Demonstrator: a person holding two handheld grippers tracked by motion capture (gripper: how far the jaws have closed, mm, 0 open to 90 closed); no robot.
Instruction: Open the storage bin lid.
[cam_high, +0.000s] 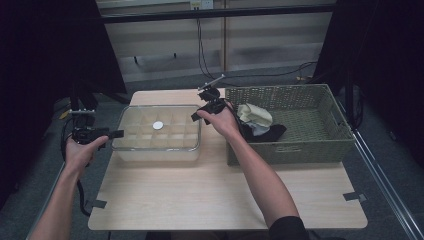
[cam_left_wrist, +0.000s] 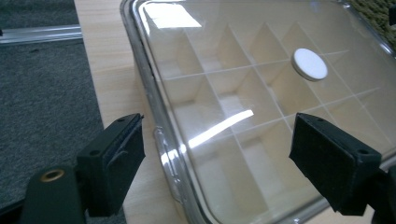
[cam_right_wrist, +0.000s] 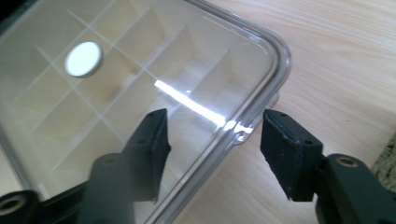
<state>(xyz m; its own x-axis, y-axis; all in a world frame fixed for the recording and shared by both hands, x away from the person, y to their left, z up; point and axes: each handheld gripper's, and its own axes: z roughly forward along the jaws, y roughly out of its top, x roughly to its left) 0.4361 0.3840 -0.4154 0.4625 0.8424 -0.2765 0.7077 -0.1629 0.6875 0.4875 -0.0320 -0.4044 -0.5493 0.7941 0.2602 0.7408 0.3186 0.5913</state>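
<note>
A clear lidded box (cam_high: 157, 134) sits on the counter (cam_high: 225, 195), just beside the wicker basket (cam_high: 295, 145). The left tool (cam_high: 116, 133) and right tool (cam_high: 198, 115) flank the box's two ends, both spread wide and holding nothing, probably lined up to take its lid edges.

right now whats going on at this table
A person holds tongs in each hand at opposite ends of a clear plastic box with a lid and dividers inside. The left tongs and right tongs are both open, each straddling the lid's edge without gripping it. A wicker basket with some cloth in it sits beside the box.
</note>
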